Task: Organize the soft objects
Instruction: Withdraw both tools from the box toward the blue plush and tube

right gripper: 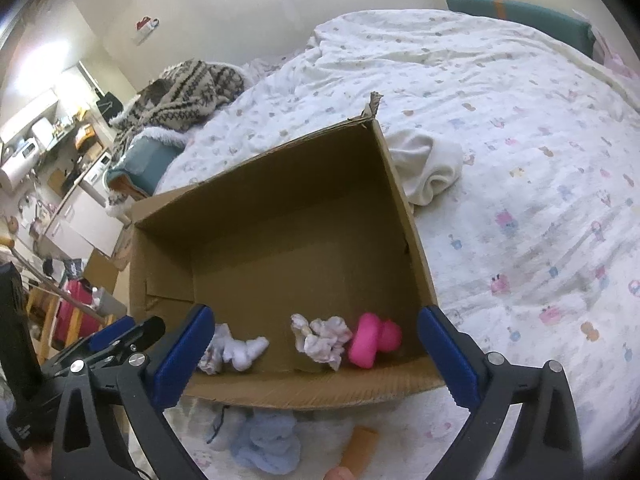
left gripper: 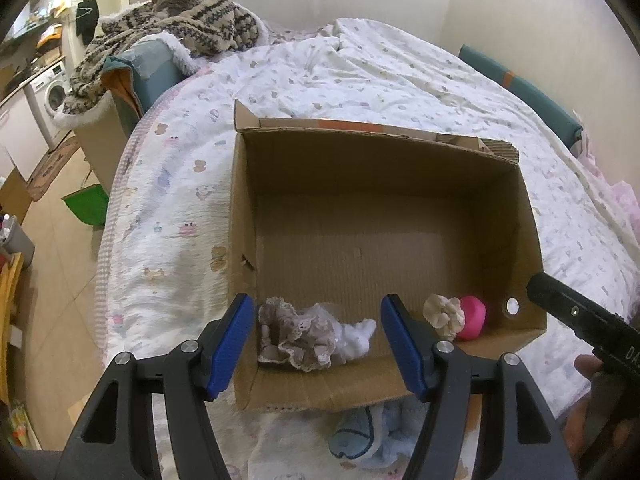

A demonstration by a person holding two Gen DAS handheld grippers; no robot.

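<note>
a cardboard box [left gripper: 384, 216] sits open on the bed [left gripper: 168, 200], over a white quilt printed with small animals. four soft items lie along the box's near wall: a beige lace scrunchie [left gripper: 294, 336], a white cloth [left gripper: 358, 338] touching it, a cream fabric flower [left gripper: 444, 314], and a pink item [left gripper: 472, 316] just beside the flower.

the left gripper [left gripper: 318, 344] hovers over the near edge of the box. its fingers [left gripper: 230, 344] are apart and frame the scrunchie and the white cloth in the view without pressing on either; nothing is gripped.

the right gripper [right gripper: 316, 356] hovers over the same edge, its blue fingers [right gripper: 450, 356] spread wide. the flower and the pink item lie on the box floor between them in the view, not gripped.

outside the box, a light blue fluffy cloth [right gripper: 264, 440] lies on the bed just beside the near wall. a cream cloth [right gripper: 424, 168] lies against the far right corner. a patterned knit blanket [left gripper: 176, 28] is piled at the far left of the bed.
</note>
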